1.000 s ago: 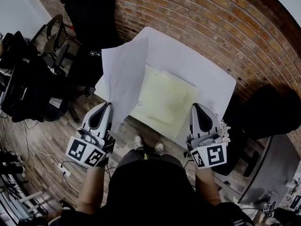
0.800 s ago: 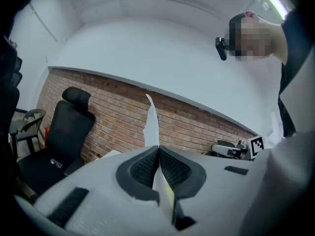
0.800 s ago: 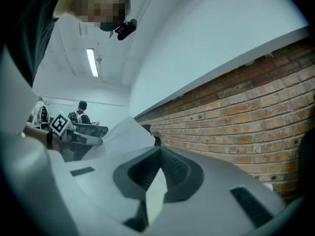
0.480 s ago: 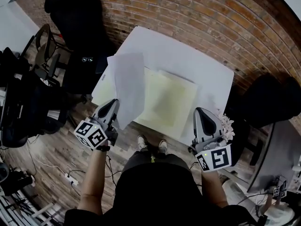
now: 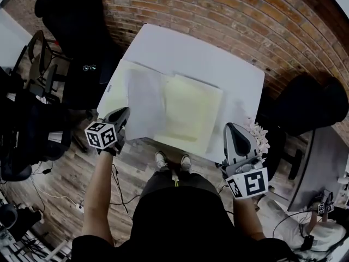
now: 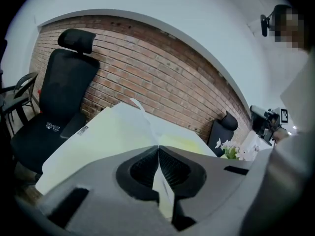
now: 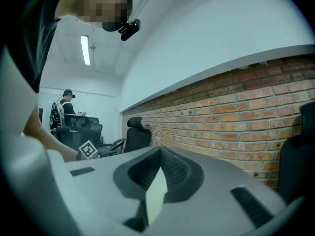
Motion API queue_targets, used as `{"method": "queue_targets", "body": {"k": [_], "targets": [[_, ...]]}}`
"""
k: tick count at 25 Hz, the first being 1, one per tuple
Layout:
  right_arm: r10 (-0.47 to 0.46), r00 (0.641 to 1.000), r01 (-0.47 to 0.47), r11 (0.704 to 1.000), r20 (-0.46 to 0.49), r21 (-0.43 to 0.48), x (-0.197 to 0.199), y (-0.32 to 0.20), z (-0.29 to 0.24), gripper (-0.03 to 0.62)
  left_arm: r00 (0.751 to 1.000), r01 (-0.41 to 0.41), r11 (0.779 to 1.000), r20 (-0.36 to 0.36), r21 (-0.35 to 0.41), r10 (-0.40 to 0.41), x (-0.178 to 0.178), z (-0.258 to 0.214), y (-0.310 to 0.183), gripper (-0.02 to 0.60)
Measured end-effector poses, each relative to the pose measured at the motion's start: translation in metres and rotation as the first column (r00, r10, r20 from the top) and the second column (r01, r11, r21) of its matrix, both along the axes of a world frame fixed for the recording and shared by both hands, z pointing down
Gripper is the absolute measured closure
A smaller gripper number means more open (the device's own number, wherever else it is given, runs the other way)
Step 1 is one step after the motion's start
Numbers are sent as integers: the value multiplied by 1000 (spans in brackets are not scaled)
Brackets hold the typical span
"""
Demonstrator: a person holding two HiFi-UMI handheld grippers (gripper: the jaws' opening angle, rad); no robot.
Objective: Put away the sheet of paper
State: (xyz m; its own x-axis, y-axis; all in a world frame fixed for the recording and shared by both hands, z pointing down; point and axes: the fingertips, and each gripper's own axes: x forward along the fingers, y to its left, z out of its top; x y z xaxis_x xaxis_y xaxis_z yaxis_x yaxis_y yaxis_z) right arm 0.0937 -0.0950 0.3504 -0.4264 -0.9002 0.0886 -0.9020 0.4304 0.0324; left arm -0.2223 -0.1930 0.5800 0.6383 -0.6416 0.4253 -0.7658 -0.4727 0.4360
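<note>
Since a second ago we have lowered the left gripper toward the table. The sheet of paper, which stood upright in the air then, now lies almost flat at the left centre of the head view. It rests across the left half of the open pale yellow folder on the white table, with its near edge at the table's near edge. Our left gripper's jaws are pressed together on that near edge. In the left gripper view the paper runs edge-on between the ribbed pads and curls up beyond the tips.

Our right gripper has kept its place at the lower right of the head view, off the table's near right corner and apart from the folder. Its jaws meet at the tips and nothing is gripped between them. A black office chair stands at the upper left, against the brick wall.
</note>
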Motion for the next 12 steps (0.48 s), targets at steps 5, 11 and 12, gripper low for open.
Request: {"method": "queue_targets", "body": {"k": [5,11,12], "targets": [[23,1000,-23,1000,-11,-11,1,2,4,580,997,-55,998,48,-34,56,7,23,-12,555],[44,999,-44,999,-16,-6,1,3,2,580,989,-109,992,94,-69,115,17,43,-20,555],[48,999,-48,999,-17,-7,1,4,1,580,987,-120,990,101,-74,128,18,46,-21,555]]}}
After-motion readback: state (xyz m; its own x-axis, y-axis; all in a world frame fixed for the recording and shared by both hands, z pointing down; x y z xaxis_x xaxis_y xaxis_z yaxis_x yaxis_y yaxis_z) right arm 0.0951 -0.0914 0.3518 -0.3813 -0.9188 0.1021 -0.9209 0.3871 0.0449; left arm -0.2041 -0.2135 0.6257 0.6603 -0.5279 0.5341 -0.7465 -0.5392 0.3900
